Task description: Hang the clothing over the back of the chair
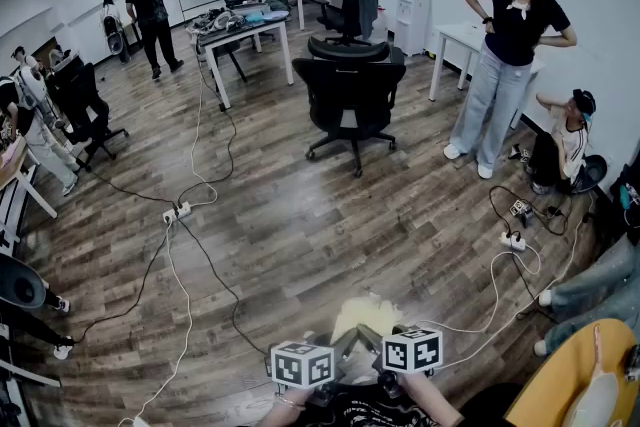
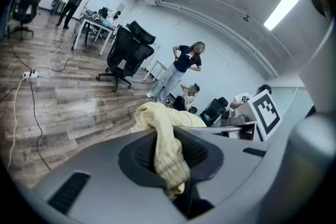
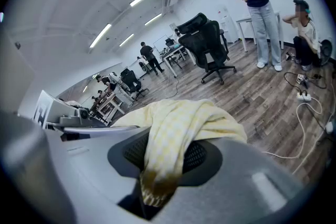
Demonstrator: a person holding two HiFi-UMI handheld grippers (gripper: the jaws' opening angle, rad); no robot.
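A pale yellow checked garment (image 1: 362, 315) hangs bunched just ahead of both grippers at the bottom of the head view. My left gripper (image 1: 345, 343) is shut on one fold of it, and the cloth (image 2: 164, 139) droops between its jaws. Beside it, my right gripper (image 1: 382, 340) is shut on another fold, with the garment (image 3: 178, 131) draped over its jaws. The black office chair (image 1: 350, 100) stands far off across the wooden floor with its back toward me. It also shows as the chair (image 2: 126, 55) in the left gripper view and the chair (image 3: 207, 47) in the right gripper view.
A person (image 1: 515, 45) stands right of the chair and another (image 1: 562, 140) crouches by the wall. Cables and power strips (image 1: 177, 212) (image 1: 513, 240) lie across the floor. A white table (image 1: 240, 30) stands behind the chair on the left. A curved yellow tabletop (image 1: 580, 380) sits at the bottom right.
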